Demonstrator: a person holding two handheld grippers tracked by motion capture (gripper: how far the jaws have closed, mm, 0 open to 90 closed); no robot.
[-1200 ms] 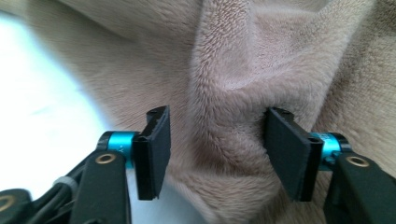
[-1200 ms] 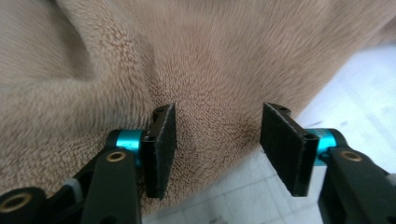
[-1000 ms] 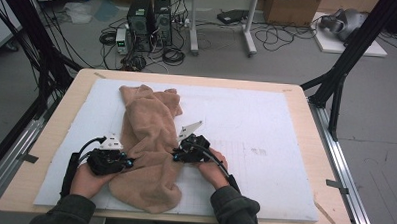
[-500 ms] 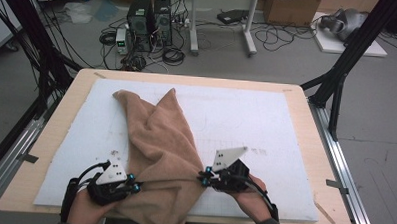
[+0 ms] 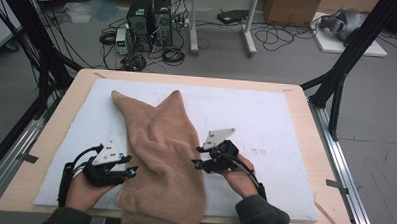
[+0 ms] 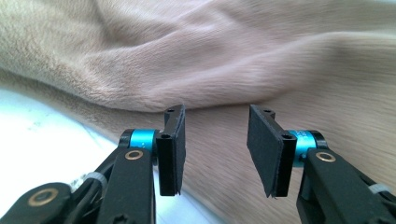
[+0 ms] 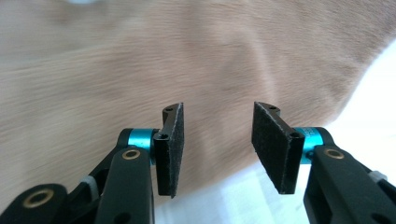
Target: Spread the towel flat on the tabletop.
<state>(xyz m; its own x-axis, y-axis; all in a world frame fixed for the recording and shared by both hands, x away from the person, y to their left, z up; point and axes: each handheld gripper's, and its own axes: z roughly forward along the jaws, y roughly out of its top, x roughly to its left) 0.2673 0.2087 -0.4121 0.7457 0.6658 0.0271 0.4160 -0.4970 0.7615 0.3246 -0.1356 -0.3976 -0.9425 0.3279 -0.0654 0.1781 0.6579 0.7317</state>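
At the table's near edge, the left gripper (image 5: pixel 130 172) sits at about 7 o'clock, its jaws spread after just opening, with nothing between the pads (image 6: pixel 170 149). The right gripper (image 5: pixel 197 164) at about 5 o'clock is likewise parted, freshly opened and empty. Between them lies the tan towel (image 5: pixel 162 156), its near end draping over the table edge. It stretches toward 11 o'clock across the white mat (image 5: pixel 286 125), ending in two peaks.

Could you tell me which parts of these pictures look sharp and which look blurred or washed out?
Left gripper view: pads crisp, tan towel behind them soft. Right gripper view: towel streaked with blur, white mat overexposed. High view: evenly lit, mildly grainy.
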